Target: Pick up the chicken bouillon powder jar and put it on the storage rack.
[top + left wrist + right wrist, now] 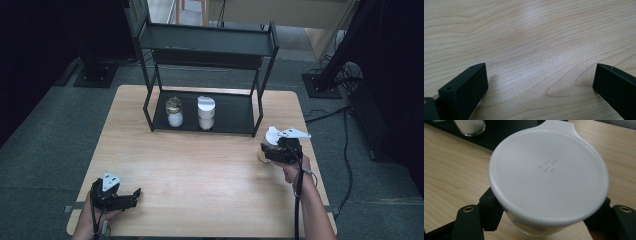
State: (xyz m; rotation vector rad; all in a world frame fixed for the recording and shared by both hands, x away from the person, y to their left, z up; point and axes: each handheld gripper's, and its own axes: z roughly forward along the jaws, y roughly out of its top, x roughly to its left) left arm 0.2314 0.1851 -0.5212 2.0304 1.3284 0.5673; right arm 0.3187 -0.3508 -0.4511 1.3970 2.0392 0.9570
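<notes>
A glass jar with a white tabbed lid (549, 172) stands on the wooden table (200, 175) near its right side, seen in the high view as the jar (270, 137). My right gripper (274, 152) is shut on the jar below the lid, and its black fingers (490, 206) press on both sides of the glass. At the front left, my left gripper (134, 198) lies low over the table. Its jaws stand wide apart around my left gripper's (540, 80) gap, with bare wood between them.
A black two-level rack (210, 42) stands at the table's far middle. On its bottom shelf (235, 117) sit a gold-lidded jar (174, 112) and a white-lidded jar (206, 112), both with white contents. The right gripper view shows a jar (470, 126) on the shelf (499, 136).
</notes>
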